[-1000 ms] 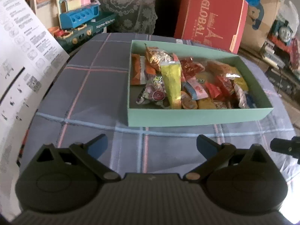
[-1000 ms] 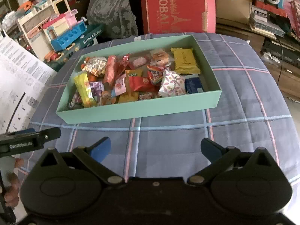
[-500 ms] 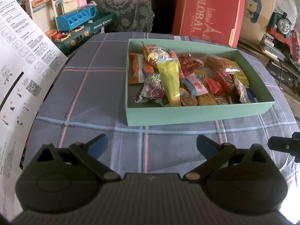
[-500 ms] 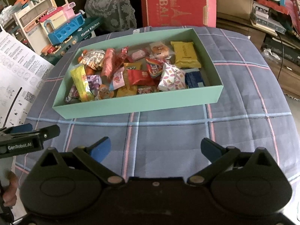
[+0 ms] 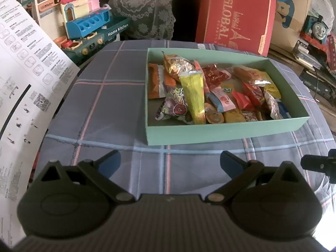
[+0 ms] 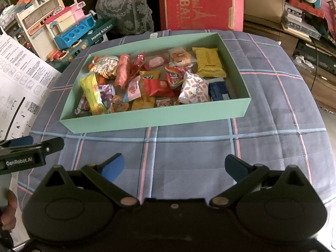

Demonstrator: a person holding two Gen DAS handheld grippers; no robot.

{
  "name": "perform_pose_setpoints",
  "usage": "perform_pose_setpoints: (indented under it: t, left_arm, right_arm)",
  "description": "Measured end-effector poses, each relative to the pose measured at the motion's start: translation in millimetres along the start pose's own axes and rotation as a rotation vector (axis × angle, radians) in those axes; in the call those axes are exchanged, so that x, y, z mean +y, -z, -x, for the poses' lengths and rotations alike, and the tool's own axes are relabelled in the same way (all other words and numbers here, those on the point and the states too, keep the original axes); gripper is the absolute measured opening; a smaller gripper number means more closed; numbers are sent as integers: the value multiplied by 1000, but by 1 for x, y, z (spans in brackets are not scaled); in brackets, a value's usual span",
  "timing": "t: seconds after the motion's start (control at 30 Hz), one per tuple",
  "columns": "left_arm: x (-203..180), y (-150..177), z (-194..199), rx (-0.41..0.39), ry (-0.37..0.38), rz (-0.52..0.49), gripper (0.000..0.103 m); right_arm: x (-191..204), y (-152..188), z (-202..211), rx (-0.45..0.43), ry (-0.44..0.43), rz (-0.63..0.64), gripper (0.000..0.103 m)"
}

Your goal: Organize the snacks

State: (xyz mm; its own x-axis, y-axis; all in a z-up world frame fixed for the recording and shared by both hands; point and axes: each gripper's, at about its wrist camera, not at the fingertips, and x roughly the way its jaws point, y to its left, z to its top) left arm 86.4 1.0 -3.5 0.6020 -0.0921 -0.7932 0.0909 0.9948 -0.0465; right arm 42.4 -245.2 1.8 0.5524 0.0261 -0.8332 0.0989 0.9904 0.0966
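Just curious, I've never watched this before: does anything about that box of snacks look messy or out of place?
The snacks lie jumbled in the green box, overlapping at all angles; a long yellow packet leans across others. Nothing has spilled onto the cloth.

"GLOBAL" is showing in gold capitals on the red carton (image 5: 235, 19) standing behind the table. "Home Kitchen" is reading in white on the teal base of the toy kitchen (image 5: 116, 30). "GenRobot.AI" is showing on the side of the left gripper (image 6: 21, 161). The printed sheet (image 5: 25, 63) is carrying text and a QR code too small to read.
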Motion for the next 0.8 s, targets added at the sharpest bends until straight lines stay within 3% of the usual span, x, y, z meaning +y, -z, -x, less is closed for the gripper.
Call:
perform_pose_setpoints:
  t: [0.8]
  left_arm:
    - [2, -5, 4, -3, -30, -5, 103]
  right_arm:
    - [0, -3, 1, 5, 2, -3, 103]
